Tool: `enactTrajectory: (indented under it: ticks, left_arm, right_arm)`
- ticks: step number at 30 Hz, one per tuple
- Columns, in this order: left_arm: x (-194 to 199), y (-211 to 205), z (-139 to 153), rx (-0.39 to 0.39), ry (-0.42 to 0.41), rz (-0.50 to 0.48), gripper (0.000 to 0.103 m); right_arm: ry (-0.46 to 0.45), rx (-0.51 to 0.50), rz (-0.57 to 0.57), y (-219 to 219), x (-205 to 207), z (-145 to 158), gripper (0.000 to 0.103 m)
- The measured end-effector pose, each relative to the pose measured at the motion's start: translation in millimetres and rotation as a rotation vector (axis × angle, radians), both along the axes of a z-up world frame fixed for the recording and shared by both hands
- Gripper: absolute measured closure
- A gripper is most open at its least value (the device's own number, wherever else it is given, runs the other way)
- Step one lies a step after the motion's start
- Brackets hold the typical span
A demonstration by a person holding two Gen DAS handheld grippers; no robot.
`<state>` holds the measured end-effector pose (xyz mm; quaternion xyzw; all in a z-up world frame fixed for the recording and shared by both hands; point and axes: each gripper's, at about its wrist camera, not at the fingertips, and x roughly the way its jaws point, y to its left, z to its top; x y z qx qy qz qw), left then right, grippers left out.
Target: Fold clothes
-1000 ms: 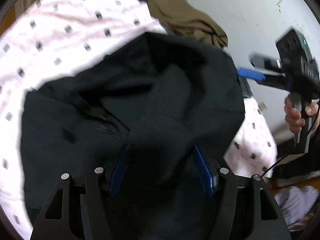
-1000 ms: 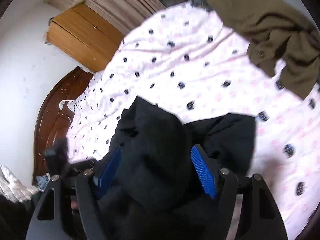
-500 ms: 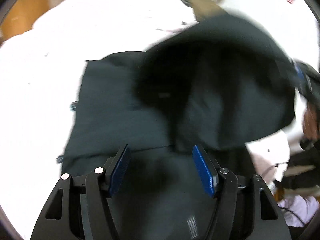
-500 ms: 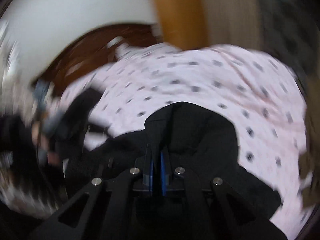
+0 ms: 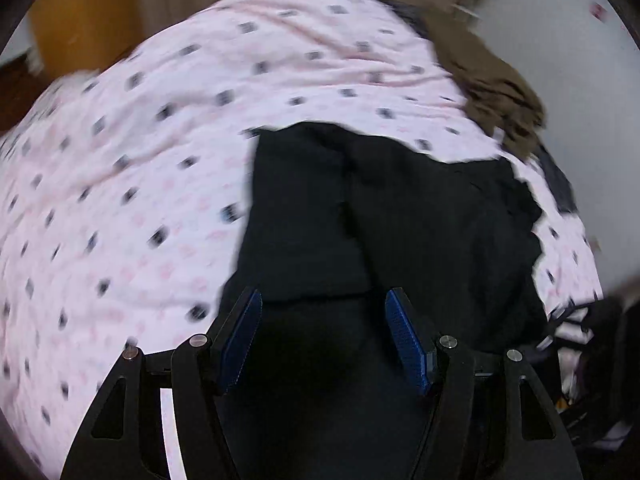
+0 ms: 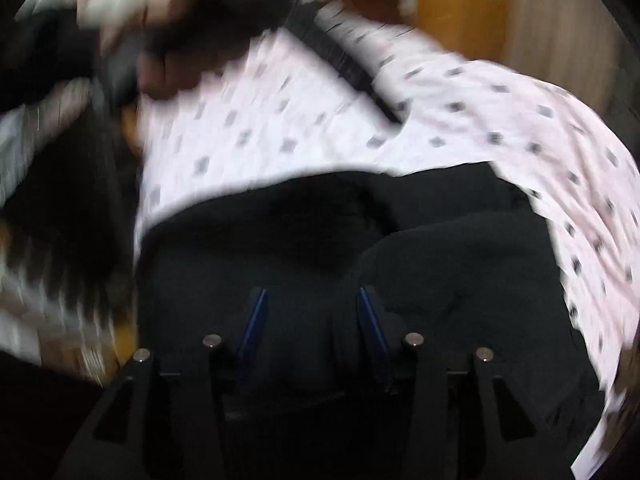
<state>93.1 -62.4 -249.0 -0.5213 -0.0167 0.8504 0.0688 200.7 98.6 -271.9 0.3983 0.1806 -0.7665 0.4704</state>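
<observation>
A black garment (image 5: 400,208) lies in folded layers on the pink-white bed sheet with dark squares (image 5: 160,140). My left gripper (image 5: 323,296) hovers over the garment's near edge, its blue pads wide apart and pressing on nothing. The right wrist view is blurred. There the same black garment (image 6: 460,260) fills the lower half. My right gripper (image 6: 312,292) is just above it with its jaws opening; black cloth lies under and between the pads, which are not pinching it.
A brown garment (image 5: 492,92) is heaped at the far right of the bed. An orange wooden cabinet (image 5: 80,28) stands behind the bed. A blurred hand (image 6: 160,68) on a dark handle shows at the upper left. Clutter lies beside the bed (image 5: 580,332).
The black cloth that hung raised has come down flat onto the bed. The right gripper, pinched shut on a fold half a second ago, has opened and swung across. The left gripper has shifted.
</observation>
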Motion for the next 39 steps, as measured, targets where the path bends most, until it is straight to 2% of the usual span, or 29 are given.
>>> enactTrajectory:
  ticks: [2, 5, 8, 11, 14, 17, 20, 23, 27, 30, 33, 35, 37, 39]
  left_arm:
    - [-18.9, 27.1, -0.6, 0.037, 0.017, -0.104, 0.044]
    - [-36.1, 61.5, 0.2, 0.063, 0.036, -0.264, 0.044]
    - [-46.9, 85.5, -15.8, 0.103, 0.011, -0.396, 0.044]
    - [-53.0, 95.0, -48.0, 0.104, -0.042, -0.457, 0.044]
    - [-53.6, 95.5, -89.1, 0.085, -0.111, -0.49, 0.044]
    - [-52.5, 90.5, -126.7, 0.061, -0.171, -0.486, 0.044]
    - [-53.5, 85.2, -155.4, 0.064, -0.195, -0.466, 0.044]
    - [-55.1, 88.7, -168.7, 0.059, -0.189, -0.476, 0.044]
    - [-56.1, 92.6, -177.4, 0.039, -0.188, -0.475, 0.044]
    - [-50.7, 83.3, -160.3, 0.06, -0.163, -0.409, 0.044]
    - [-32.8, 61.0, -127.8, 0.074, -0.117, -0.336, 0.044]
    - [-16.6, 37.7, -111.1, 0.076, -0.111, -0.271, 0.044]
    - [-1.3, 13.8, -97.3, 0.071, -0.114, -0.204, 0.044]
    - [26.1, -18.2, -97.1, 0.048, -0.138, -0.105, 0.044]
  right_arm:
    - [-0.006, -0.03, -0.149, 36.1, -11.6, 14.3, 0.055]
    - [-0.004, 0.001, -0.311, 77.4, -29.2, 13.9, 0.055]
    - [-0.085, -0.027, -0.409, 92.2, -48.9, -8.0, 0.056]
    - [-0.121, -0.069, -0.409, 90.5, -55.8, -32.3, 0.057]
    - [-0.173, -0.017, -0.411, 84.1, -62.2, -71.9, 0.058]
    - [-0.212, 0.052, -0.46, 81.4, -68.3, -109.7, 0.059]
    - [-0.21, 0.121, -0.508, 84.6, -63.2, -138.1, 0.062]
    - [-0.2, 0.184, -0.533, 87.7, -57.4, -158.6, 0.067]
    - [-0.238, 0.204, -0.582, 95.1, -55.7, -174.4, 0.07]
    - [-0.21, 0.19, -0.608, 94.1, -47.6, -158.4, 0.069]
    - [-0.207, 0.102, -0.687, 114.7, -23.9, -125.6, 0.067]
    - [-0.224, 0.056, -0.788, 141.2, 4.3, -104.6, 0.05]
    - [-0.253, 0.03, -0.891, 172.5, 34.5, -93.0, 0.04]
    - [-0.282, 0.037, -0.99, 202.4, 65.6, -86.6, 0.036]
